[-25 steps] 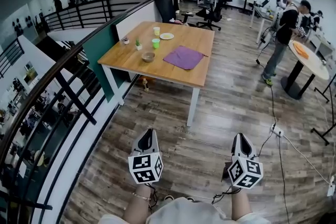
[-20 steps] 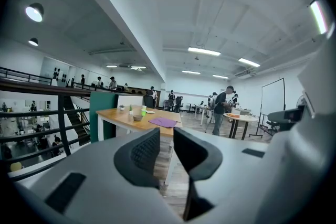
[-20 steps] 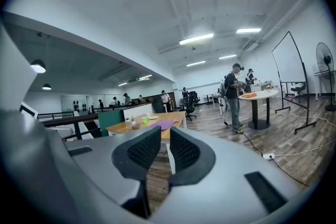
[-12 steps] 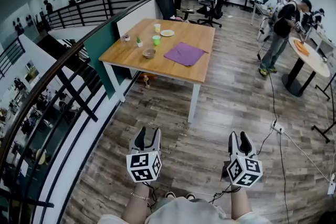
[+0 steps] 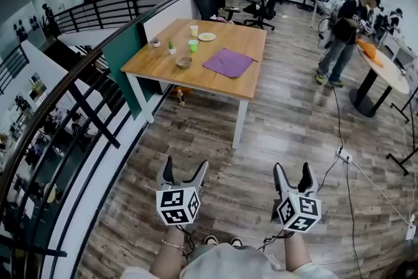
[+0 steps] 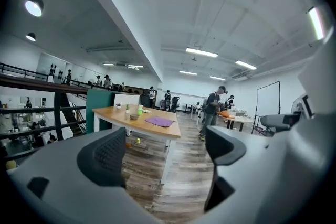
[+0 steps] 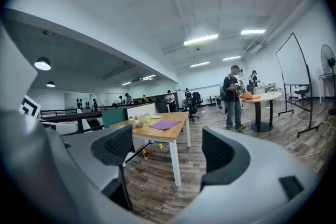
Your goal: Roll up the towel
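A purple towel (image 5: 227, 63) lies flat on a wooden table (image 5: 163, 70) well ahead of me across the floor; it also shows as the towel (image 6: 159, 121) in the left gripper view and the towel (image 7: 164, 125) in the right gripper view. My left gripper (image 5: 182, 171) is held over the floor near me, its jaws opening with nothing between them. My right gripper (image 5: 292, 174) hangs beside it, jaws also opening and empty. Both point level toward the table, far short of it.
On the table stand a bowl (image 5: 184, 62), a green cup (image 5: 192, 45), a pale cup (image 5: 194, 30), a plate (image 5: 206, 36) and a small plant (image 5: 170, 46). A black railing (image 5: 72, 108) runs along the left. A person (image 5: 336, 36) stands by a round table (image 5: 385, 72) at right; cables (image 5: 343, 157) cross the floor.
Both grippers' jaws have gone from shut to spread apart. The head view has shifted slightly, so the table sits a little higher in the picture. The person at right has stepped left.
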{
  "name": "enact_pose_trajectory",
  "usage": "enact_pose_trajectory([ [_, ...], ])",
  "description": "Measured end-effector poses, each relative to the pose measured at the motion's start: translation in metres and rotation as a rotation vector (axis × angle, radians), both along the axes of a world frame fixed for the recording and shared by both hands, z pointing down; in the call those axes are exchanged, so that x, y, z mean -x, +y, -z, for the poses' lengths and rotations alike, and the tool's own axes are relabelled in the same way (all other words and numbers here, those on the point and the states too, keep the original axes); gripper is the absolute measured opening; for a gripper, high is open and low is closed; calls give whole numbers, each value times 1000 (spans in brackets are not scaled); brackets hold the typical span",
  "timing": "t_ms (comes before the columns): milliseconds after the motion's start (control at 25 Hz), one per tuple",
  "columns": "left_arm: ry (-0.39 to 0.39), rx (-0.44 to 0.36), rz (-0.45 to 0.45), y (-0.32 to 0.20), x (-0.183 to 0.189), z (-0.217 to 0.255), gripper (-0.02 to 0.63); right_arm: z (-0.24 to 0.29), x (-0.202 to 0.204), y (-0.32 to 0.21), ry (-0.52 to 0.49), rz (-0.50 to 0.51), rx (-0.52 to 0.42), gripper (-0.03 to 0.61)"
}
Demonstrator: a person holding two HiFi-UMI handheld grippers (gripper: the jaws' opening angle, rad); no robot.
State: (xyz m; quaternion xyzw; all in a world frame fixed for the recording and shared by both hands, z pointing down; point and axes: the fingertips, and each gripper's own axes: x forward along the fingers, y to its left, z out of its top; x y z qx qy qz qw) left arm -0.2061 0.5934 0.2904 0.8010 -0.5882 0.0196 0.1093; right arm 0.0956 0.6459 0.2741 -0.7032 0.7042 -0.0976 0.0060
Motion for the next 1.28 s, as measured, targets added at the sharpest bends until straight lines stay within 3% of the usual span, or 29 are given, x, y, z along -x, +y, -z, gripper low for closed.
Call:
enact_pose_trajectory([
  [240,-23,-16,0,-3,0,2,517,1,1,-2,12,-27,-25,517],
  [440,-9,-25,13,-9,8,5,529,1,2,-5,17,-46,-28,563],
  [800,-33,-46,36,-20,32,6,528,-3,11,-12,-3,-73,-13,568],
  [1280,-34,14,21,-55,37,-24,528,-29,13,-36,-13,-92,42,565],
])
